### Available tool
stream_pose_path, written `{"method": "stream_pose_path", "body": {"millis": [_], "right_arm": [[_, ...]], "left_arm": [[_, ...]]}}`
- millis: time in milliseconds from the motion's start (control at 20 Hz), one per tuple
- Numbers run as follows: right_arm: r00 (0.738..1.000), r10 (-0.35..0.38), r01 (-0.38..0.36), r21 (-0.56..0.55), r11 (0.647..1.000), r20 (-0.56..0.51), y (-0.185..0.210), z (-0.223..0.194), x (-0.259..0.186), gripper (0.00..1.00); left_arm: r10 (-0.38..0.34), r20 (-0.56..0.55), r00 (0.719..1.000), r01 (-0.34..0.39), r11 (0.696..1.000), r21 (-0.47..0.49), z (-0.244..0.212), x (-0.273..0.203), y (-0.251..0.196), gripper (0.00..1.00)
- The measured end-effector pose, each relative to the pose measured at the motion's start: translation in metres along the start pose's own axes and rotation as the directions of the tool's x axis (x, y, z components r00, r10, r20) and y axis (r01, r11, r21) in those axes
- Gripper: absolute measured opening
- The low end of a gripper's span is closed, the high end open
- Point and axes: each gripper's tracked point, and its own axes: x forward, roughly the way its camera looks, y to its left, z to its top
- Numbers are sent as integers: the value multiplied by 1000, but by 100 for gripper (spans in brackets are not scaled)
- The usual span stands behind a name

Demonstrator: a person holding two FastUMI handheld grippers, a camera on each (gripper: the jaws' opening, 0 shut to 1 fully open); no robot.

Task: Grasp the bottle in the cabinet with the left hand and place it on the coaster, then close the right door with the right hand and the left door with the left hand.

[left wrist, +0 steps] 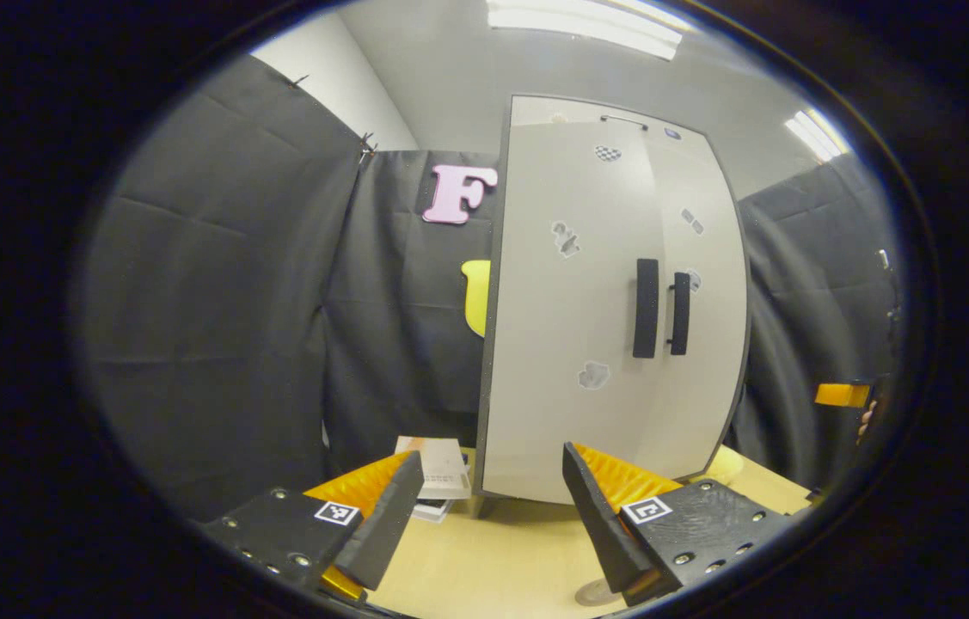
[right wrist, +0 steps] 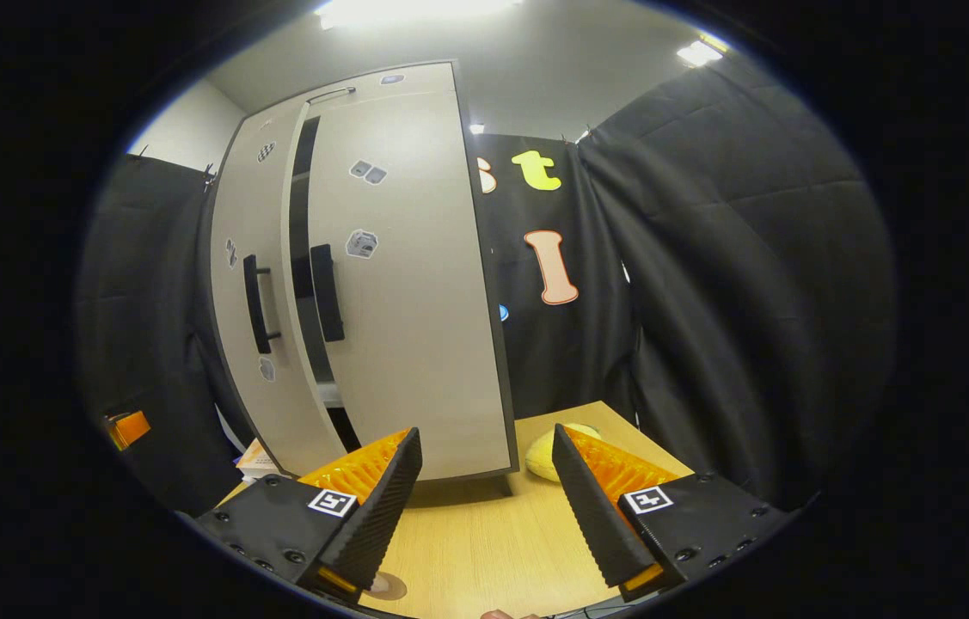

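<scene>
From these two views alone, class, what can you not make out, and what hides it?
1. Cabinet interior, right gripper view: the gap between the doors is dark, so whether the bottle is inside cannot be told.
2. Coaster, left gripper view: partly behind the left claw and cut off at the bottom edge.
3. Door stickers, right gripper view: too small to make out.

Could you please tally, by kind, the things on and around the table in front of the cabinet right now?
Cabinet: 1
Cabinet doors, left door and right door: 2
Door handles, left handle and right handle: 2
Grippers, left gripper and right gripper: 2
Coaster: 1
Yellow round object: 1
Stack of booklets: 1
Table: 1
Total: 11
</scene>
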Motion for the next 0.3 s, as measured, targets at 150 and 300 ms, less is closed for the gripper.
{"method": "stream_pose_path", "body": {"millis": [150, 300], "right_arm": [[1000, -13, 13, -13, 1000, -7, -6, -6, -2, 97], [1000, -26, 26, -17, 1000, -5, -10, -7, -1, 97]], "left_arm": [[3, 24, 1000, -4, 1000, 3, 12, 6, 6, 100], [15, 40, 999, -16, 1000, 22, 19, 12, 12, 89]]}}
